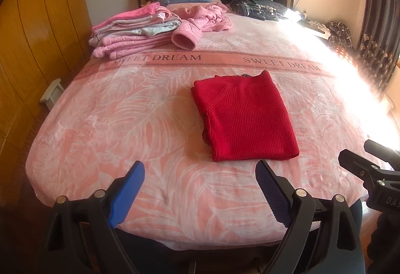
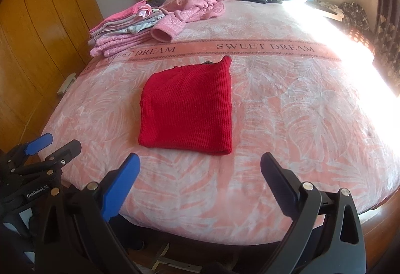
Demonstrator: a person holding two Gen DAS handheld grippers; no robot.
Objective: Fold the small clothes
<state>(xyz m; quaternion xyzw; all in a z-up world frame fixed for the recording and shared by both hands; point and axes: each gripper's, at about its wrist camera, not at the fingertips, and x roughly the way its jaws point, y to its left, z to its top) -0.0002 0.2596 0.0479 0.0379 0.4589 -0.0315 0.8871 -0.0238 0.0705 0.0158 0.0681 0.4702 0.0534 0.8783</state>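
Red knitted sweater [image 1: 243, 117], already folded into a compact rectangle, is lying flat on the pink leaf-patterned bedspread [image 1: 130, 124] near the foot of the bed, just below the band lettered "SWEET DREAM". Both hand-held grippers are hovering at the bed's near edge, short of the garment and touching nothing. The left gripper [image 1: 200, 174] is holding its jaws wide apart and empty, with the sweater lying ahead and slightly to its right; the right gripper [image 2: 200, 166] is likewise gaping and empty, the sweater sitting ahead and a little to its left. The garment is therefore resting between the two tools, roughly as near to one as to the other. Its long axis is running away from the cameras toward the headboard, the near hem lying crosswise in front of both sets of jaws. A stack of folded pink and grey clothes [image 1: 132, 29] is waiting at the far left of the bed, well apart from the sweater, beside a crumpled pink garment [image 1: 207, 16]. The fold is looking finished, so the sweater is probably heading for that stack next.
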